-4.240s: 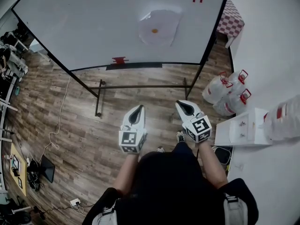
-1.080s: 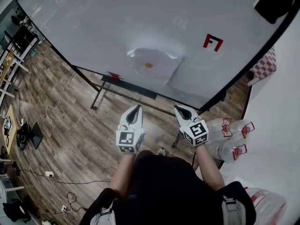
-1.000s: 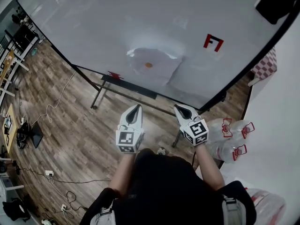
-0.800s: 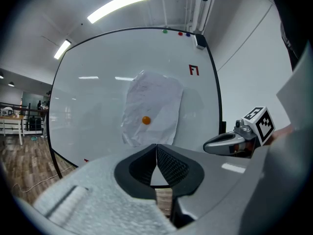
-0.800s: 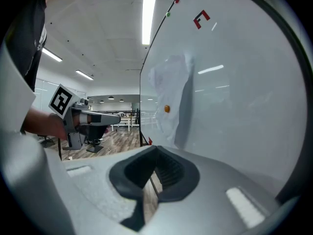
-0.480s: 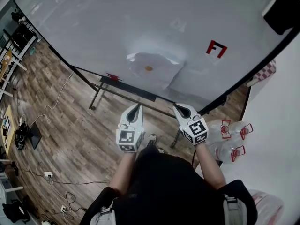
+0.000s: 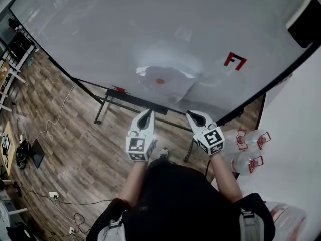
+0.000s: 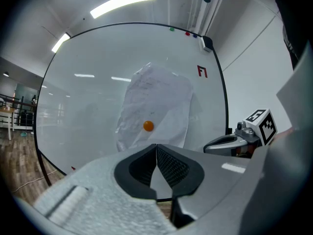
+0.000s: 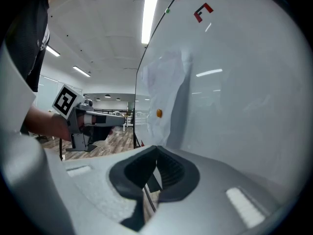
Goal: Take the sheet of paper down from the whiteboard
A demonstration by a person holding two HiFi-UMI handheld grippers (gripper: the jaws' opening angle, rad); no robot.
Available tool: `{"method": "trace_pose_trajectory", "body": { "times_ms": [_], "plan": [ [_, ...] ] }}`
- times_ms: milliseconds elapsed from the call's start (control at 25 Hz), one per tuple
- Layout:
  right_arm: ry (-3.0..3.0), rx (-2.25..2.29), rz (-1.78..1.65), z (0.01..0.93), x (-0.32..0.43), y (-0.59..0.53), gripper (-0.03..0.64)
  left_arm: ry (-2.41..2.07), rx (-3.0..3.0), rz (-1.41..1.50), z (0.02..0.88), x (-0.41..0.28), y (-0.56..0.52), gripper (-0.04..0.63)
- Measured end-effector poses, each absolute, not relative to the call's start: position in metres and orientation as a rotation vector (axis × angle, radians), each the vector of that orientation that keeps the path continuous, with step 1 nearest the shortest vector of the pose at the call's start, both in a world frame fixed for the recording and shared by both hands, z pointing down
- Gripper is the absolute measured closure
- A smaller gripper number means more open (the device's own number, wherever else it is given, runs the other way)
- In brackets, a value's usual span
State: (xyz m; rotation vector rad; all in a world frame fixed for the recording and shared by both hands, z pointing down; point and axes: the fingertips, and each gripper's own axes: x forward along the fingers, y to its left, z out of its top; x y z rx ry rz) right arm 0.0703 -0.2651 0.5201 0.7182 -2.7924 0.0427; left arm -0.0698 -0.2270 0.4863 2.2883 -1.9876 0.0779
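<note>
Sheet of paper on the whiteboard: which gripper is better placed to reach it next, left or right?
Probably left. The left gripper points squarely at the sheet and its orange magnet; the right gripper sees the sheet off to its left, obliquely.

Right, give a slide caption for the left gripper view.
Closed left gripper faces a crinkled white paper sheet held by a round orange magnet on the black-framed whiteboard.
</note>
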Motion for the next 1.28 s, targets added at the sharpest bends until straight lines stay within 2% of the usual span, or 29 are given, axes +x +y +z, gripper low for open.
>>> {"method": "trace_pose_trajectory", "body": {
  "times_ms": [880, 1040, 1280],
  "plan": [
    [-2.858, 0.812, 0.02, 0.503, 0.043, -0.302, 0.612, -1.899, 2.444, 0.063, 0.475, -0.084, -0.315, 0.577],
    [-2.887, 0.835, 0.061, 0.501, 0.041, -0.307, 0.611, -1.907, 2.45, 0.071, 0.478, -0.086, -0.326, 0.481],
    [-2.891, 0.841, 0.07, 0.504, 0.034, -0.311, 0.589, -1.926, 2.48, 0.052, 0.471, -0.088, -0.333, 0.462]
  ]
}}
